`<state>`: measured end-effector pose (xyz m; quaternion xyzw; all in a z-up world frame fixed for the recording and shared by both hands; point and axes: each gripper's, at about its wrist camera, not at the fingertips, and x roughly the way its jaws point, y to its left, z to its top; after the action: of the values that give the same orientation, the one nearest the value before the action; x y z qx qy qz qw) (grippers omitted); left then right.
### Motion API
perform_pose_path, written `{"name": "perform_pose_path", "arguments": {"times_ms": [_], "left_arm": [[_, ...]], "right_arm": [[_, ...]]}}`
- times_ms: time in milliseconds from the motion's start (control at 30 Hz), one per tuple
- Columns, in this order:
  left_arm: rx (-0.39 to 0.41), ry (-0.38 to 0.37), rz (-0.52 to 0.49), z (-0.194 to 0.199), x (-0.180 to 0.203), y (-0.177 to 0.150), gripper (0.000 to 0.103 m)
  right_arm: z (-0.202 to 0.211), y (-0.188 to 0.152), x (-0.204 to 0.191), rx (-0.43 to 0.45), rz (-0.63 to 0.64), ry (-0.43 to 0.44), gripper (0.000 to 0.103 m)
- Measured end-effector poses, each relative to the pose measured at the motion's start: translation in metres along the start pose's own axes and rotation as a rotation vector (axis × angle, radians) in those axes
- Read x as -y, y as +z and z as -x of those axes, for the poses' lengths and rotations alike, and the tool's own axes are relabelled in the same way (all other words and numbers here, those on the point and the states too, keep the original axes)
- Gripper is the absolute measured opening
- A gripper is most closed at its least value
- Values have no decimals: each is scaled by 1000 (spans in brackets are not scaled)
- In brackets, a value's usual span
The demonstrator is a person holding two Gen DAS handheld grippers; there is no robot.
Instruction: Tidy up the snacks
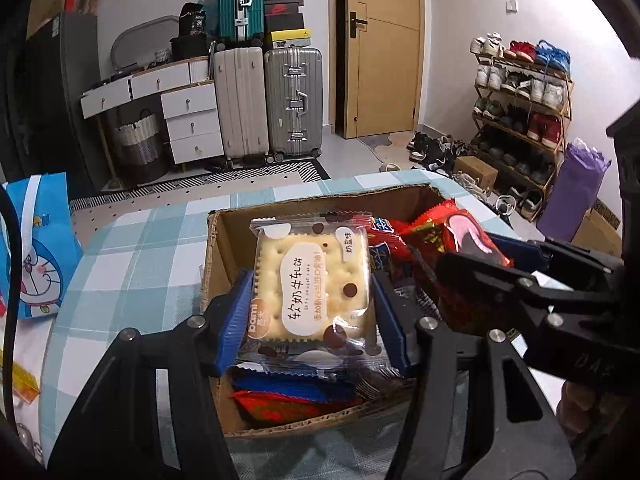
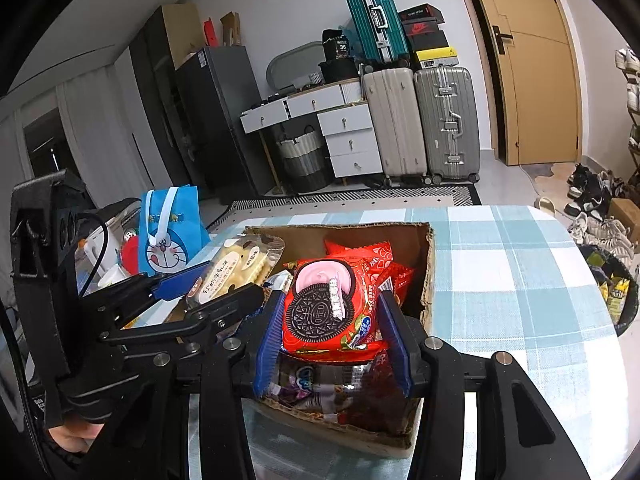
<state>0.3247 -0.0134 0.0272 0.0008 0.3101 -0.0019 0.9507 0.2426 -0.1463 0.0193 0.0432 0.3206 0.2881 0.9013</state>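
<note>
Both grippers loaded, both over the cardboard box (image 2: 427, 276) that sits on the checked tablecloth (image 2: 520, 264), nearer its left edge; left gripper (image 1: 310, 312) partly closed, blue pads (image 1: 236, 320) pressed on the two side edges of a cracker sandwich pack (image 1: 314, 280), pack held flat with label up, above the box's left half; right gripper (image 2: 332, 320) closed narrower on a red Oreo pack (image 2: 330, 312), clamped likewise by its sides, above the box's right half; side grip presumably chosen so each flat pack drops in level. Box already holds loose red, blue and purple wrappers (image 1: 296, 394), so judged well into the sorting; both packs appear poised for release into the box, not yet resting on the contents. Blue cartoon gift bag (image 2: 170, 232) stands off the tablecloth's left edge, untouched. Risk: packs overlapping at release, since the two grippers sit close together.
</note>
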Motion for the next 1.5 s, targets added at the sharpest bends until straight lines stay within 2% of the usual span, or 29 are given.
{"name": "perform_pose_path", "arguments": {"times_ms": [567, 667, 800, 867, 900, 933, 967, 1033, 1100, 1167, 1200, 1500], "left_arm": [[-35, -21, 5, -33, 3, -7, 56], [-35, -12, -12, -30, 5, -10, 56], [-37, -11, -24, -20, 8, -13, 59], [-42, -30, -13, -13, 5, -13, 64], [-38, -40, -3, -9, 3, -13, 72], [-27, -47, 8, -3, 1, -15, 80], [-8, -55, 19, 4, -1, -16, 82], [15, -66, 34, 18, -6, -21, 87], [24, -69, 45, 33, -13, -26, 91], [44, -80, 63, 47, -18, -34, 101], [54, -78, 69, 56, -22, -39, 103], [106, -27, 107, 118, -45, -85, 103]], "right_arm": [[-7, 2, 3, -3, 9, -8, 47], [-9, 5, 3, -12, 4, 0, 47], [-3, 8, 4, -5, 3, -34, 50], [3, 9, 6, 3, 1, -45, 54], [7, 8, 6, 8, 6, -51, 58], [11, 7, 6, 12, 9, -53, 68], [15, 6, 8, 15, 6, -50, 74], [25, 3, 10, 24, -8, -41, 96], [34, -1, 14, 23, -26, -29, 101], [41, -6, 17, 19, -35, -20, 102], [45, -9, 19, 18, -40, -17, 102], [80, -40, 4, 81, 16, 27, 103]]}}
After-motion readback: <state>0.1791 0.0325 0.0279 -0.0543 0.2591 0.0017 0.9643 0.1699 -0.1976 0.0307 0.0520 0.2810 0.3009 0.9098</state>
